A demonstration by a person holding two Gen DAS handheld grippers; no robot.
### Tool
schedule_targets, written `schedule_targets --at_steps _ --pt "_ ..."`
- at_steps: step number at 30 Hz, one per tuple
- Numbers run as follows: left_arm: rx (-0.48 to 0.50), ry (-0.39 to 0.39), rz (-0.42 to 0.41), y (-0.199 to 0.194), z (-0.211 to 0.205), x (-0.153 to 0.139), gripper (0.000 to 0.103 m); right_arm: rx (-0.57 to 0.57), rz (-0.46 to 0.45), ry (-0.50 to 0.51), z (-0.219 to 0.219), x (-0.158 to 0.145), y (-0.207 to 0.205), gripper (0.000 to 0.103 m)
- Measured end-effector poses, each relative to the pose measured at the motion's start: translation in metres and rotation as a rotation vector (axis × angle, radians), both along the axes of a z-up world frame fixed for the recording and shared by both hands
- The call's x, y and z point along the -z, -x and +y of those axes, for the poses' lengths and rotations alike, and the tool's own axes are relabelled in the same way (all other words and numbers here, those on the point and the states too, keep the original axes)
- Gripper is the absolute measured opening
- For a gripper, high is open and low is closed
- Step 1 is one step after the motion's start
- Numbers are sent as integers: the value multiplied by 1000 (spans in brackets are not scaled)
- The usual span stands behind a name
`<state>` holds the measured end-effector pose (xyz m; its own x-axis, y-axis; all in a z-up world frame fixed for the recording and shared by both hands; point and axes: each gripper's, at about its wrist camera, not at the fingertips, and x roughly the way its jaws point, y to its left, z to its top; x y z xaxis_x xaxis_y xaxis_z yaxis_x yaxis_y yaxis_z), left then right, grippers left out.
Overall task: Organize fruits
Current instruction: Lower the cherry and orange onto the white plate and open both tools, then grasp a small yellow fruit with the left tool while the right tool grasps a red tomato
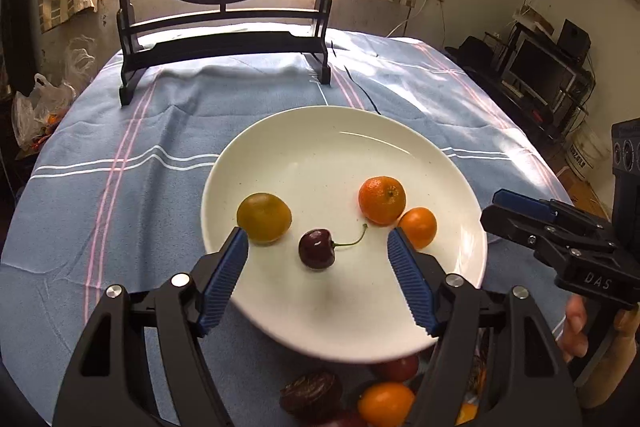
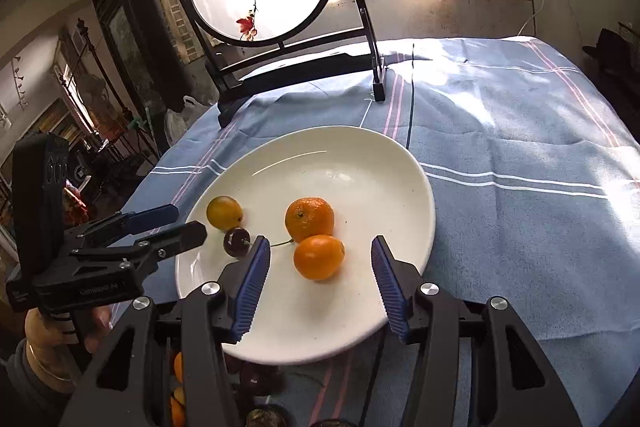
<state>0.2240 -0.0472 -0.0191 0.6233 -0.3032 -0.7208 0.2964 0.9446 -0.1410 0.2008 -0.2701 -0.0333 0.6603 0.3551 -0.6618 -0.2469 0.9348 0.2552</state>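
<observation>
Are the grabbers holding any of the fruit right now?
No, nothing is held. The left gripper is open, with the cherry lying loose on the plate between its fingers. The right gripper is open too.

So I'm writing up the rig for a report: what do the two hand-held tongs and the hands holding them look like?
Both tongs are black, angular plastic frames with triangular cut-outs and silver round bolts. The left tongs and right tongs carry blue ribbed pads on their fingers. White lettering marks each body, too small to read surely. A boxy black block tops each. The left hand wears bangles at the wrist and a grey sleeve.
</observation>
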Motion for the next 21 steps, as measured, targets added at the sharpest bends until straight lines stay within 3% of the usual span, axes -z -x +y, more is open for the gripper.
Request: schedule_targets --at_steps 6,12,16,17,19,21 --pt "88 -104 -80 94 15 -1 70 -16 -1 -21 -16 12 72 57" --pt "121 -118 -66 165 30 22 70 -13 9 -17 -19 29 128 57" --pt "147 -158 -62 193 26 41 69 -2 29 -34 -21 37 147 57" --pt "150 -167 -60 198 22 46 67 0 31 -31 -21 38 151 57" --pt "154 -180 -49 199 15 55 51 0 32 -25 -20 38 156 57" --pt "153 -181 -45 199 9 61 49 -2 28 -22 -19 37 160 57"
